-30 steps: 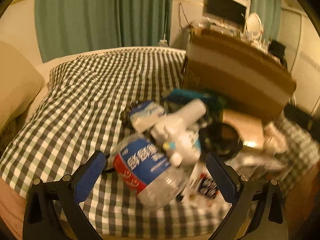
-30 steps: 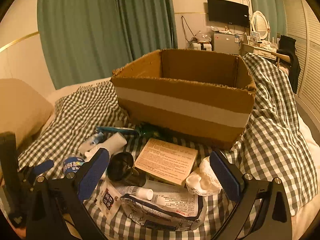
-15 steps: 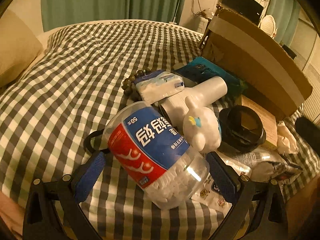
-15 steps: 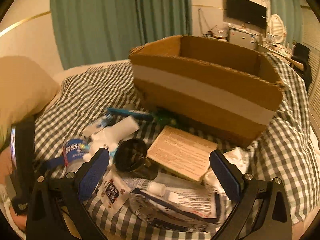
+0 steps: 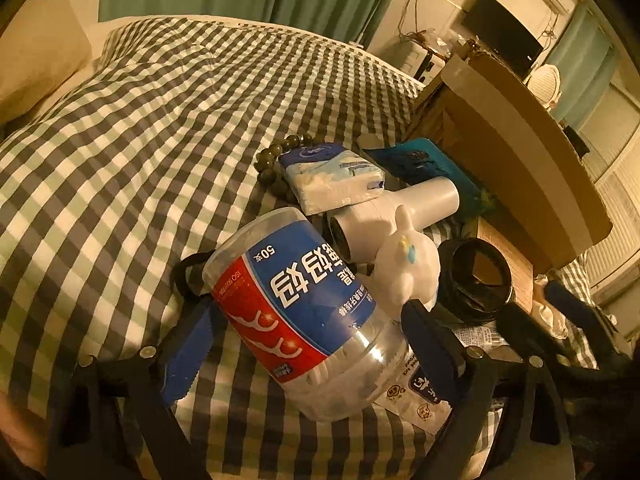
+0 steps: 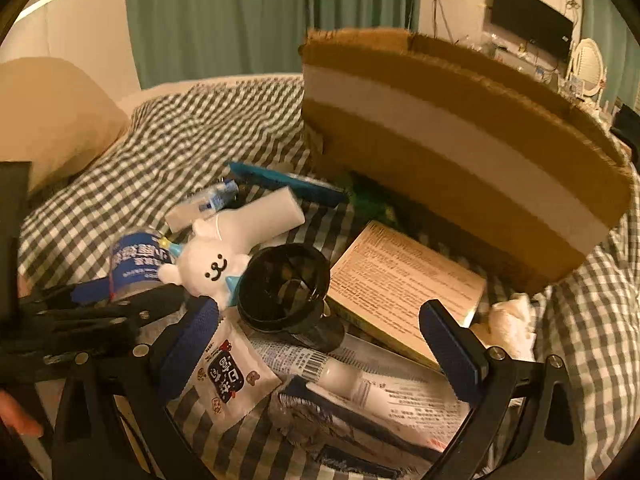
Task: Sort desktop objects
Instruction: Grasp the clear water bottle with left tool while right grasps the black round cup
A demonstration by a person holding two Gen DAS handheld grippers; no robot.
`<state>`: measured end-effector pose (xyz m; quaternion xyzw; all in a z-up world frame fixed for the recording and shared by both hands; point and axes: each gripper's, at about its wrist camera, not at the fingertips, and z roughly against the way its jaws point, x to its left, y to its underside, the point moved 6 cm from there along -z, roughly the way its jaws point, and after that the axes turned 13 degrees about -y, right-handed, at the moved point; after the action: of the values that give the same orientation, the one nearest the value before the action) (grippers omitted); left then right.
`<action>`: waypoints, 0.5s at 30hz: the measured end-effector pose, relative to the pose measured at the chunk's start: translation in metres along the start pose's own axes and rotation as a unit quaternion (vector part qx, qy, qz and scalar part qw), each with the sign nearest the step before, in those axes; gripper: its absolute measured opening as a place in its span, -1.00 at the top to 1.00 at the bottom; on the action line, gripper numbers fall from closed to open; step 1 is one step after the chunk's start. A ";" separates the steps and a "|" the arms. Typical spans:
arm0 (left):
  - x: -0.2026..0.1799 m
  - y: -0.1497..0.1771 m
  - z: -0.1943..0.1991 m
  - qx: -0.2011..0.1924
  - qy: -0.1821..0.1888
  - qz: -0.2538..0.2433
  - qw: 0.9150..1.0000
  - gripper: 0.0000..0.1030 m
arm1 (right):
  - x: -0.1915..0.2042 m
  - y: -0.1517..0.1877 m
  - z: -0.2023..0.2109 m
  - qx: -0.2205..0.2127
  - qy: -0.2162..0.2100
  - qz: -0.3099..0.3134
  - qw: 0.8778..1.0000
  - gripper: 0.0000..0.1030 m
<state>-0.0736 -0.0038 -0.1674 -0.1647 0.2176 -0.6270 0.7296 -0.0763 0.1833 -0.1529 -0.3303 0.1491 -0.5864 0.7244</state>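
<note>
Left wrist view shows the checked bedcover [image 5: 152,128] filling the upper left and centre of the frame, and the cardboard box [image 5: 520,160] at the upper right, which I judge to be the place for sorted things. Next in size, the clear plastic jar [image 5: 304,312] with a blue and red label lies on its side at the lower centre, between the fingers of the left gripper [image 5: 308,344]. Its jaws are closing around the jar, but the pads do not yet seem to press it. To do this well, I think the pads should meet the labelled middle, because the round wall may slip. In the right wrist view, the right gripper [image 6: 320,344] stands wide open and empty above a small snack packet [image 6: 230,380].
</note>
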 end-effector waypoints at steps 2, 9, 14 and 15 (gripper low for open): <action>0.004 0.000 -0.001 0.008 -0.001 0.010 1.000 -0.76 | -0.002 -0.001 -0.007 0.008 -0.013 -0.007 1.000 -0.96; 0.009 0.001 -0.016 0.045 0.018 0.033 0.998 -0.81 | -0.006 0.001 -0.024 0.040 -0.021 -0.006 0.999 -0.96; 0.012 -0.008 -0.026 0.038 0.008 0.025 0.999 -0.82 | 0.000 0.002 -0.029 0.048 -0.020 0.018 0.998 -0.95; 0.012 -0.009 -0.026 0.035 0.009 0.022 0.999 -0.73 | 0.001 0.002 -0.030 0.048 -0.018 0.022 0.998 -0.96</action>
<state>-0.0935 -0.0158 -0.1861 -0.1284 0.2055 -0.6193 0.7468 -0.0926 0.1738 -0.1760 -0.3022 0.1142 -0.5711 0.7547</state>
